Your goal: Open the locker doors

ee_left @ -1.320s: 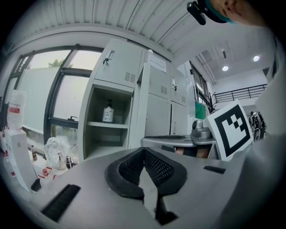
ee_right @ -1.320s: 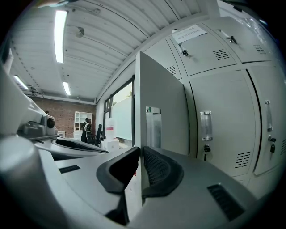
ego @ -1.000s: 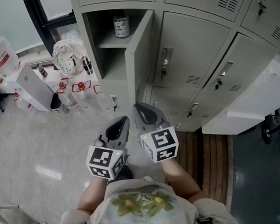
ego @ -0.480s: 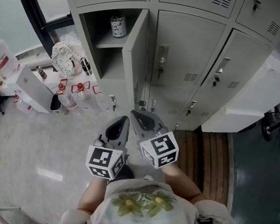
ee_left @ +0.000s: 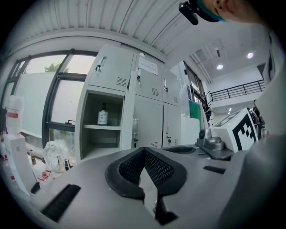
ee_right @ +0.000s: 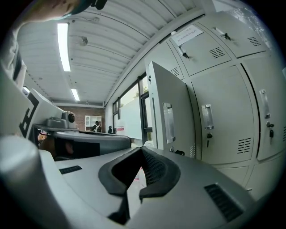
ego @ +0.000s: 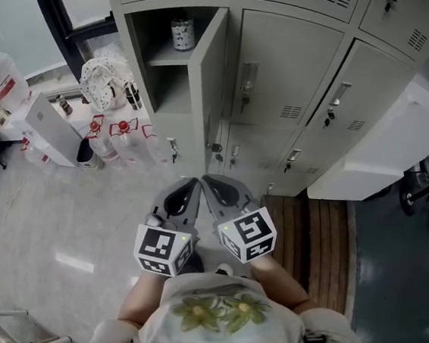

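While the left gripper [ego: 190,186] and right gripper [ego: 214,185] retreat, clenched and empty, the open door [ego: 211,83] stands wide; the neighbouring door [ego: 286,68] seems shut.

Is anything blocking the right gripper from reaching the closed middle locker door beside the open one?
Nothing visible does. The right gripper has open space up to the closed middle door. The open door juts out just left of that path, beside it rather than across it.

We are reading no words anywhere. A paper notice [ee_right: 186,33] is showing on a top locker [ee_right: 223,62], upper right of the right gripper view, but we are finding its print too small.
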Demonstrator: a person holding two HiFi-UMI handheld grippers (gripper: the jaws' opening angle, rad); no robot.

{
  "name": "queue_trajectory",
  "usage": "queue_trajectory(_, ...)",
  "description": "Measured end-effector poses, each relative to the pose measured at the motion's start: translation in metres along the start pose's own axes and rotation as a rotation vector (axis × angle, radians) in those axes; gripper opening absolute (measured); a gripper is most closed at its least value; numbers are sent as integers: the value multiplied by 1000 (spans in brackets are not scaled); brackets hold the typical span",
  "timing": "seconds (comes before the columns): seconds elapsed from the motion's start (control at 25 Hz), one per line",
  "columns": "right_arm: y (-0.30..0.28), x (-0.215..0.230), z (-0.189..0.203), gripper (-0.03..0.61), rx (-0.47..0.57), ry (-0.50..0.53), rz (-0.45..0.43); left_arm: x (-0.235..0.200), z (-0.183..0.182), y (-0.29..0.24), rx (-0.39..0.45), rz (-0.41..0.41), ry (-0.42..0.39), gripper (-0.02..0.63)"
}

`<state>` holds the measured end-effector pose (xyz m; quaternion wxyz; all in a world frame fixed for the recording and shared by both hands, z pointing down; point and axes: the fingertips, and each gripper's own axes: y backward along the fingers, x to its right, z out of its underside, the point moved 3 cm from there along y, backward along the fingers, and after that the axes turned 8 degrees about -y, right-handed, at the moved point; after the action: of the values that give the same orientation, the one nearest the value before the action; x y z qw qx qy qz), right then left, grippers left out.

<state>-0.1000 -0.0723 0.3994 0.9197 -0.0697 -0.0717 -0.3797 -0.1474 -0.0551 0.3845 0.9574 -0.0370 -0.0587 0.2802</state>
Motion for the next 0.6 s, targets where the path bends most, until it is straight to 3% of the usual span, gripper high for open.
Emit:
queue_trajectory(0.32,24,-9,12,29,-10,-19,-17,21,4,15,-1,-21,45,28)
queue_trajectory(0.6,33,3,25,29,-17,-54,41,31,11,7,-16,48,49,28)
